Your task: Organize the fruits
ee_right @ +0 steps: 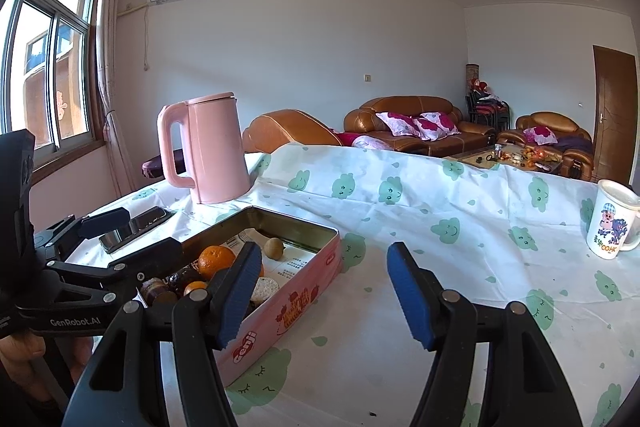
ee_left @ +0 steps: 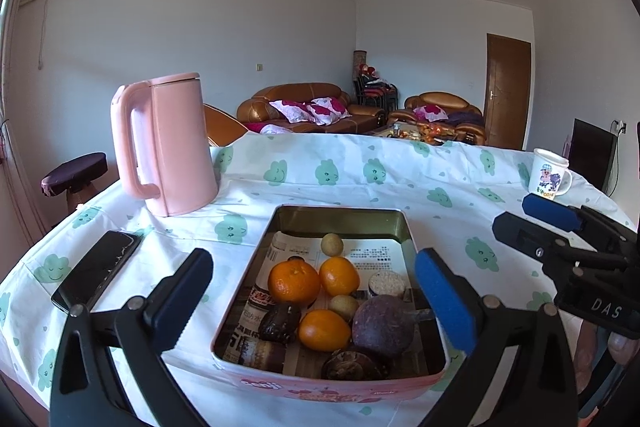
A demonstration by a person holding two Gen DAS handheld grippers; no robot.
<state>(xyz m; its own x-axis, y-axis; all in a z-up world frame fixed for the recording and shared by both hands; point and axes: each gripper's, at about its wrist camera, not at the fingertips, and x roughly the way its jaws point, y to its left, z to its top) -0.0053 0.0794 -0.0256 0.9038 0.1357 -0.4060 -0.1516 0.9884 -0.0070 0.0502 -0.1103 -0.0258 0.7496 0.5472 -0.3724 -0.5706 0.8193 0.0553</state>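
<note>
We see the tin [ee_left: 340, 215] on the desk [ee_left: 400, 183], long axis running away from the left tongs [ee_left: 316, 303], fruits [ee_left: 294, 281] inside on printed paper; pink kettle [ee_left: 168, 143] far-left, phone [ee_left: 98, 269] left, mug [ee_right: 610, 219] lettered "COHK" right; tin side reads "Genji"; both tongs, right tongs [ee_right: 324, 293] included, gape empty.

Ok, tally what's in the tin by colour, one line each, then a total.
In the tin, left wrist view:
Orange fruits: 3
Small yellow-green fruits: 2
Purple round fruit: 1
Dark brown pieces: 2
Pale round cake: 1
Total: 9, though something could lie hidden under the near rim.
</note>
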